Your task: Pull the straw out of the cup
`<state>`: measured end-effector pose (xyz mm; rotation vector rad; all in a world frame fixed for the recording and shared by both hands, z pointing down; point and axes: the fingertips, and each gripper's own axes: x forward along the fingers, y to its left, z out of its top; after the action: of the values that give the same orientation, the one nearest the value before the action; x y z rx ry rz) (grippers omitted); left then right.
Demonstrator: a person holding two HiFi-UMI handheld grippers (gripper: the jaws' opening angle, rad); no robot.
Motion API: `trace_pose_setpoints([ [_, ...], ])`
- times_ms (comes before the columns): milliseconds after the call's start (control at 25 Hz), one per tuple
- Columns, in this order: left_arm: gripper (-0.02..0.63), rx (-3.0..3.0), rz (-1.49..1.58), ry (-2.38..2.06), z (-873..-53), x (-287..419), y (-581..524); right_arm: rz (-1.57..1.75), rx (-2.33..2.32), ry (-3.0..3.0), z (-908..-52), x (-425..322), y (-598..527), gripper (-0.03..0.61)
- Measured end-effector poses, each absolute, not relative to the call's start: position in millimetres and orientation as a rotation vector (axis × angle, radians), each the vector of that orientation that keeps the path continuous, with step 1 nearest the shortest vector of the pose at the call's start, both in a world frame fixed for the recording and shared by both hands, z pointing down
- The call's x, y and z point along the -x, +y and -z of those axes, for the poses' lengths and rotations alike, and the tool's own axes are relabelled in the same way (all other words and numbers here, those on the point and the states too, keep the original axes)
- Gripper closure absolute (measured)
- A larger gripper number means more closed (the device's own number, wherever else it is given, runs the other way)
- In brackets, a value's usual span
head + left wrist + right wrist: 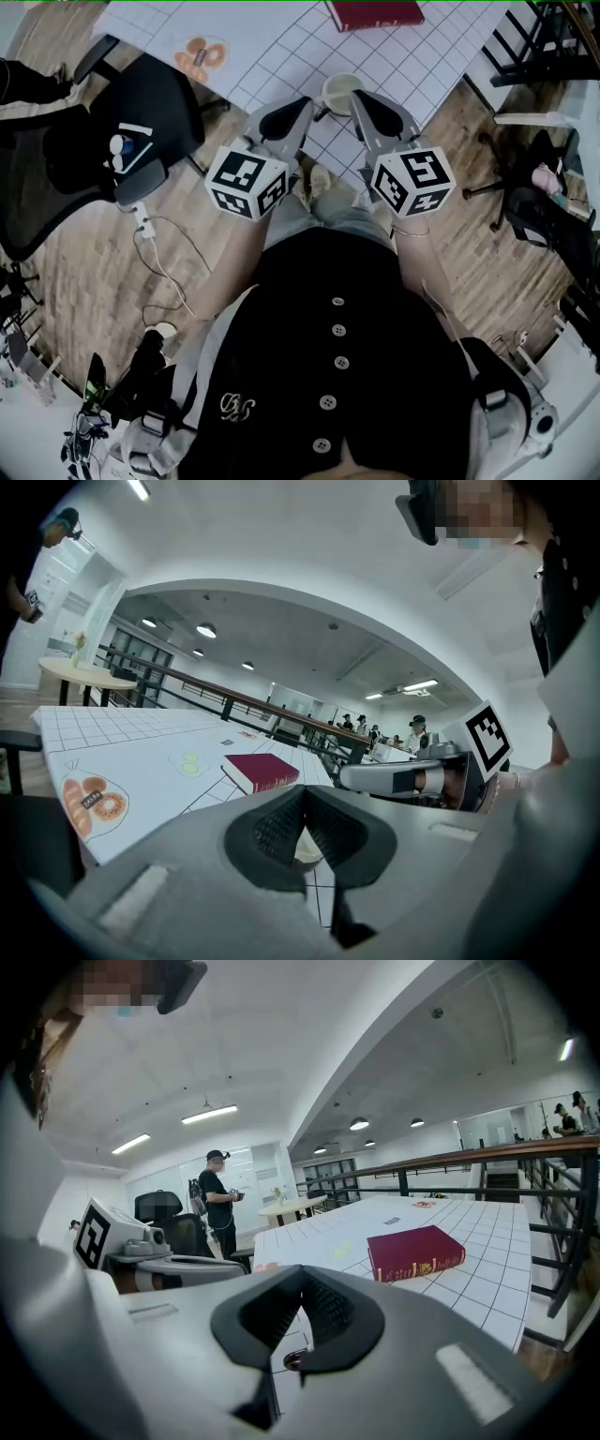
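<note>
A pale cup point(339, 90) stands near the front corner of the white gridded table point(281, 37). I cannot make out a straw in it. My left gripper point(307, 103) hangs just left of the cup and my right gripper point(360, 97) just right of it; neither touches it. In the left gripper view the jaws of the left gripper point(302, 801) meet with nothing between them, and the cup's rim point(306, 849) shows through the hollow below. The right gripper point(300, 1277) is shut and empty too; a small dark round thing point(293, 1360) shows under its jaws.
A dark red book point(373, 12) lies further back on the table, also seen as the book point(415, 1252). A donut picture point(200, 54) is printed at the table's left. A black office chair point(122, 122) stands left of the table. A person point(219, 1199) stands by a far round table.
</note>
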<state>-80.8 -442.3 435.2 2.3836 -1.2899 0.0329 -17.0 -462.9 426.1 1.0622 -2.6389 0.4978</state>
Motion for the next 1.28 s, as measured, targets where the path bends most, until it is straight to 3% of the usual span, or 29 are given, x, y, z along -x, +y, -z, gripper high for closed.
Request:
trace_pose_setpoints([
  [480, 0.614, -2.307, -0.034, -1.307, -466.3, 77.4, -446.8, -0.524, -0.920, -2.622, -456.3, 30.7, -464.9, 0.578],
  [840, 0.614, -2.238, -0.042, -1.319, -489.8, 79.0, -445.7, -0.546, -0.832, -2.596, -483.0, 38.0, -454.4, 0.541],
  [1280, 0.614, -2.188, -0.021, -1.341, -509.0, 85.9, -450.2, -0.287, -0.687, -2.507, -509.2, 52.0, -448.6, 0.468],
])
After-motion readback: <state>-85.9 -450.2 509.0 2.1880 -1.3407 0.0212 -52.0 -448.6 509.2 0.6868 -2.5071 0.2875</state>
